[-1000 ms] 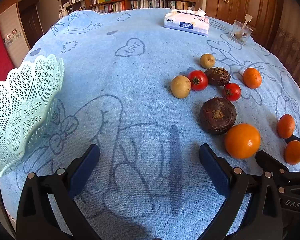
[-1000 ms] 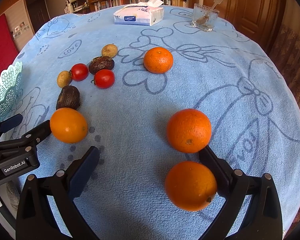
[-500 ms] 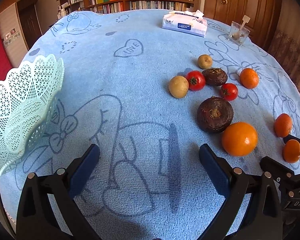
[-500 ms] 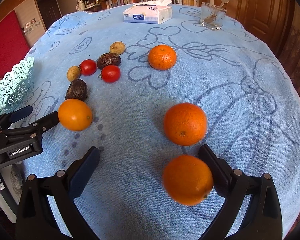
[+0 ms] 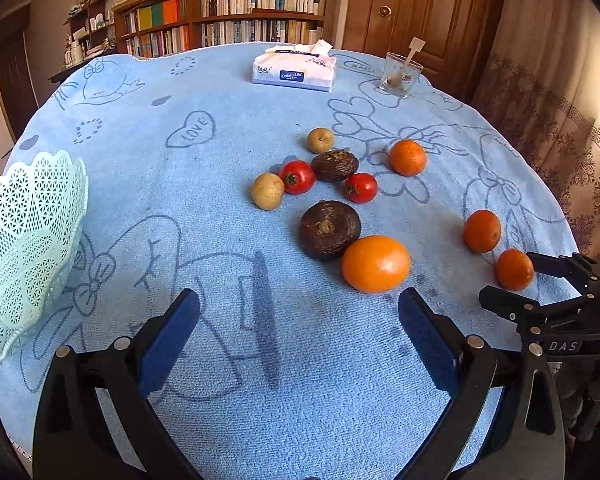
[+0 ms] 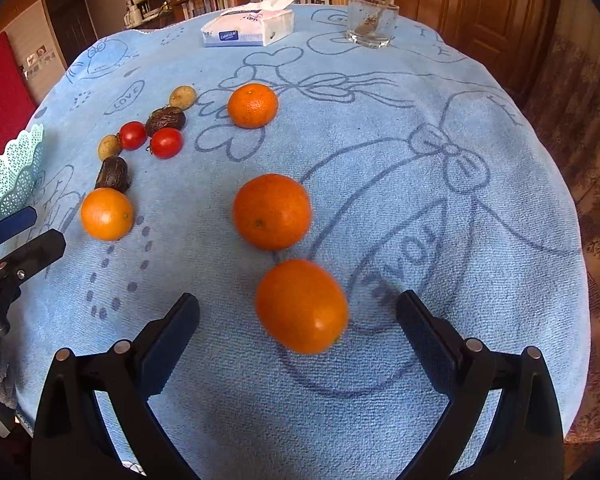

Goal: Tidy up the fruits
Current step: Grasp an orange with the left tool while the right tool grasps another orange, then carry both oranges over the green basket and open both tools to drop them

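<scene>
My right claw (image 6: 298, 316) is spread wide above the bench (image 6: 440, 208), gripping nothing; the nearest orange (image 6: 302, 306) sits between its fingers, a bit blurred, and I cannot tell whether either pad touches it. Just beyond it lies a second orange (image 6: 272, 211), close but apart. My left claw (image 5: 299, 312) is spread wide too, with only blue cloth (image 5: 220, 360) between its fingers. Just past its right finger (image 5: 428, 336) sits a big orange (image 5: 376, 263), touching a dark round fruit (image 5: 329, 229) behind it. To the left, at the bench edge, I see the mint lattice basket (image 5: 24, 240), with no fruit showing in the part I can see.

Further out sits a cluster: a pale potato-like piece (image 5: 267, 190) touching a tomato (image 5: 297, 176), a second dark fruit (image 5: 334, 164), another tomato (image 5: 361, 187), and a small pale fruit (image 5: 320, 140) behind them. To the right of the cluster, well apart, lies a mandarin (image 5: 407, 157).

At the far side of the bench I see a tissue pack (image 5: 294, 71) and a glass (image 5: 400, 76) with a stick in it. Bookshelves (image 5: 228, 16) and a wooden door (image 5: 416, 12) stand behind.
</scene>
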Demonstrator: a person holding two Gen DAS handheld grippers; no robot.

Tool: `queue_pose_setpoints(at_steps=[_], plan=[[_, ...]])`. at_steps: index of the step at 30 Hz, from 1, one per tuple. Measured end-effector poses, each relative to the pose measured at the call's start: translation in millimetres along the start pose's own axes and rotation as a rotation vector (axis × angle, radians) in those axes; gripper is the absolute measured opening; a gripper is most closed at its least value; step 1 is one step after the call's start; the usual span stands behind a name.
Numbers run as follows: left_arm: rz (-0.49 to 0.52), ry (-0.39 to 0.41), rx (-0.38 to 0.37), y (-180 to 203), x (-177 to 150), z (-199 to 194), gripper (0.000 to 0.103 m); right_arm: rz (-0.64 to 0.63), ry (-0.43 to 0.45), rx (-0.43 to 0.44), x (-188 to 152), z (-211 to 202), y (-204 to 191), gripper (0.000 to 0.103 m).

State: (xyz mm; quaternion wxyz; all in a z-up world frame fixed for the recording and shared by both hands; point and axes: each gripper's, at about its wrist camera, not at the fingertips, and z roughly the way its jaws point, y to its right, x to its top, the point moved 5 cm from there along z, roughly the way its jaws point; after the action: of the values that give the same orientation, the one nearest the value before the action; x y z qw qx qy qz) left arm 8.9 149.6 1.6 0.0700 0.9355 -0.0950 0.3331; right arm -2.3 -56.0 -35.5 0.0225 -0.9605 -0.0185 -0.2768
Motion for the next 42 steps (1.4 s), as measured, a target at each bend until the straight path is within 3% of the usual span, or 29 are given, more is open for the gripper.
queue_pose_setpoints(at_steps=[5, 12, 14, 18, 21, 25, 34, 37, 42], plan=[[0.01, -0.033, -0.064, 20, 5, 9, 0.1, 0.018, 0.004, 0.027, -9, -3, 9, 0.098], [-0.021, -0.075, -0.071, 30, 12, 31, 0.098, 0.01, 0.01, 0.018, -12, -2, 7, 0.098], [-0.037, -0.093, -0.075, 30, 12, 39, 0.085, 0.008, 0.012, 0.013, -12, -2, 6, 0.098], [-0.053, -0.094, -0.068, 31, 13, 43, 0.077, 0.009, 0.015, 0.013, -12, -2, 6, 0.098], [-0.053, -0.088, -0.058, 29, 12, 41, 0.064, 0.009, 0.019, 0.009, -12, -1, 6, 0.098], [-0.057, -0.084, -0.112, 30, 8, 35, 0.046, 0.009, 0.024, 0.013, -12, -1, 6, 0.098], [-0.049, -0.068, -0.138, 25, -5, 16, 0.046, 0.016, 0.047, -0.027, -10, -8, 7, 0.096], [-0.048, -0.062, -0.128, 21, -7, 12, 0.046, 0.029, 0.057, -0.055, -6, -10, 7, 0.087], [-0.056, -0.035, -0.114, 10, -6, 2, 0.046, 0.045, 0.064, -0.061, -2, -10, 4, 0.056]])
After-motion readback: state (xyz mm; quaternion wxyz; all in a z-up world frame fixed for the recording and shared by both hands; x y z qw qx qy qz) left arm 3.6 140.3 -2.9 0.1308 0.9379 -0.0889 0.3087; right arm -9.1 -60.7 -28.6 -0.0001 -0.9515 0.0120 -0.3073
